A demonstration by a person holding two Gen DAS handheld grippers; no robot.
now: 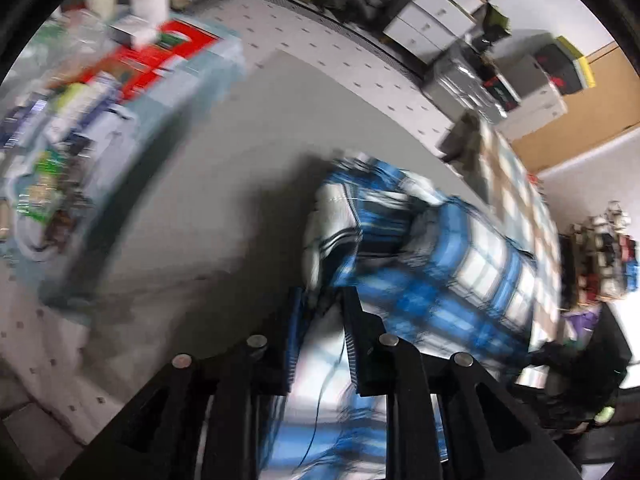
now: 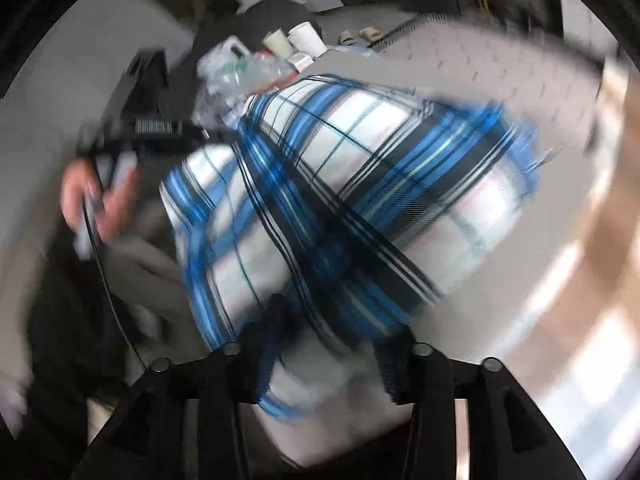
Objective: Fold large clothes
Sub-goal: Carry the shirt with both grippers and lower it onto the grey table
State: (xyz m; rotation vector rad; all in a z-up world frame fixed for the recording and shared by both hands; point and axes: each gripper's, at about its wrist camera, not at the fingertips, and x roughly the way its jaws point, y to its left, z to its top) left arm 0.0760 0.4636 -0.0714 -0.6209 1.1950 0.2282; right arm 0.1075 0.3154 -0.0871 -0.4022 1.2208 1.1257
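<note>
Still bunched, plaid shirt clamped in left tongs, loose between parted right tongs, lengthwise away across bed.

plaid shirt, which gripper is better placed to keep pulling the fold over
Left, probably: the left gripper has plaid shirt cloth between its narrow jaws, while the right gripper stands wide around the cloth.

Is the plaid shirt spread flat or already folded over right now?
Folded over, bunched: the plaid shirt lies in overlapping layers on the grey table, one plaid band crossing another.
</note>
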